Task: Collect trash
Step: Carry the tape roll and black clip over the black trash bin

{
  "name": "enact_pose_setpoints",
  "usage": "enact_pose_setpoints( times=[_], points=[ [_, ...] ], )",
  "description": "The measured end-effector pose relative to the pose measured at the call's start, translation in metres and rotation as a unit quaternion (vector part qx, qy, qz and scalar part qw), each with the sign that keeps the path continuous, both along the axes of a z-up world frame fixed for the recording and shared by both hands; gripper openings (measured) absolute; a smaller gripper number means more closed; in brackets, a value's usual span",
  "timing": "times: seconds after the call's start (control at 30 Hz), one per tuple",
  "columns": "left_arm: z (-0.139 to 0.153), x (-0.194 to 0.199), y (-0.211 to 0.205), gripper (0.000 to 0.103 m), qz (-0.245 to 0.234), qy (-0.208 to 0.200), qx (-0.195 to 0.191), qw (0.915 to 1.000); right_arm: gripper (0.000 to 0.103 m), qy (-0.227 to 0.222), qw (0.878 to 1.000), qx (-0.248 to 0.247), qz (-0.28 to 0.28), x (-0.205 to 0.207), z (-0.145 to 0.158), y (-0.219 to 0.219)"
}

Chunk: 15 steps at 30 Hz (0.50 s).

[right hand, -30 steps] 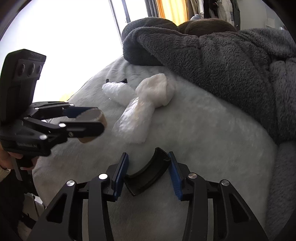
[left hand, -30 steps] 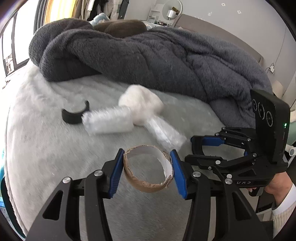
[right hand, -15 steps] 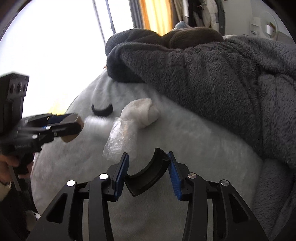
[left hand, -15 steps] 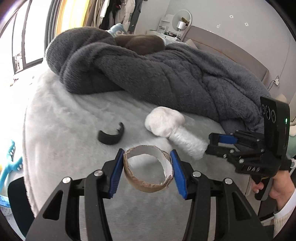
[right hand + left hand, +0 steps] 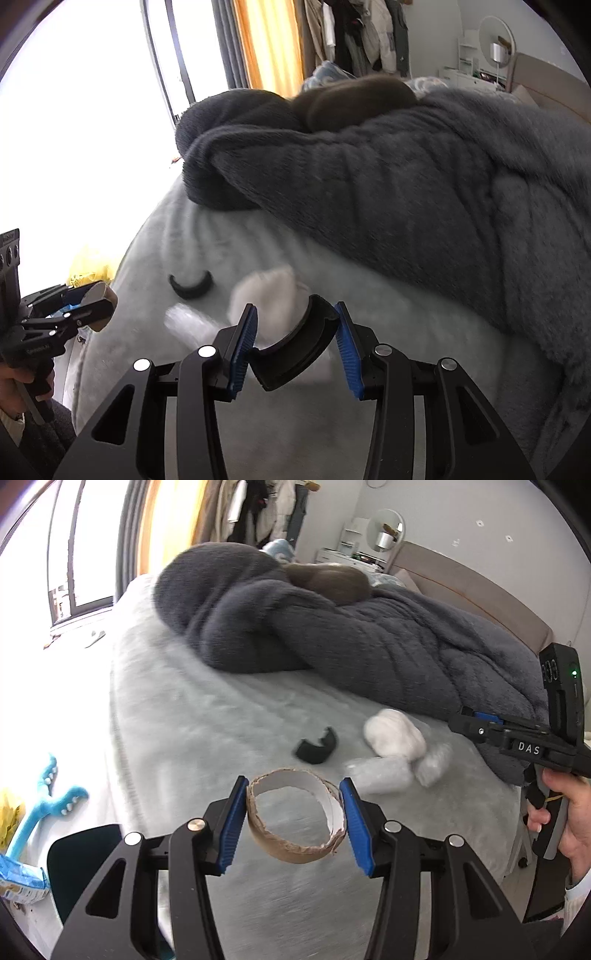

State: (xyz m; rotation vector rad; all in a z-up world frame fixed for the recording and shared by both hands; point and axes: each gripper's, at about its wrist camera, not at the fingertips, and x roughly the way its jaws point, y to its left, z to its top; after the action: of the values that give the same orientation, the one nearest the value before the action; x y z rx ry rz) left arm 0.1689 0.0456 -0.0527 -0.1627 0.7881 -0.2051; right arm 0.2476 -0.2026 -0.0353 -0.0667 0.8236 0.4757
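Brown cardboard ring (image 5: 297, 814) sits pinched between the left gripper's (image 5: 293, 821) blue pads, held above the pale grey bedspread (image 5: 207, 716). The right gripper (image 5: 293, 345) clamps a curved black plastic piece (image 5: 295, 350). Beyond, on the bedspread, lie another black curved scrap (image 5: 317, 746), a white wad (image 5: 393, 733) and crumpled clear plastic (image 5: 380, 775), near the dark grey blanket (image 5: 332, 635).

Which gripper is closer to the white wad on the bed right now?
Right, probably. The right gripper, shut on a black curved piece, hangs just before the white wad. The left gripper, holding the cardboard ring, sits farther back, left of it.
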Motion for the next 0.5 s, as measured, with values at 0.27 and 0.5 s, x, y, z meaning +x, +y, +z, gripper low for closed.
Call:
enact_pose_setpoints(
  times=[0.27, 0.5],
  points=[
    [0.006, -0.027, 0.046, 0.053, 0.034, -0.003, 0.002, 0.9994, 0.043, -0.027, 1.000, -0.009, -0.004, -0.007, 0.008, 0.044],
    [0.001, -0.050, 0.083, 0.053, 0.062, 0.005, 0.005, 0.9980, 0.043, -0.038, 0.999, -0.008, -0.010, -0.020, 0.010, 0.076]
  ],
)
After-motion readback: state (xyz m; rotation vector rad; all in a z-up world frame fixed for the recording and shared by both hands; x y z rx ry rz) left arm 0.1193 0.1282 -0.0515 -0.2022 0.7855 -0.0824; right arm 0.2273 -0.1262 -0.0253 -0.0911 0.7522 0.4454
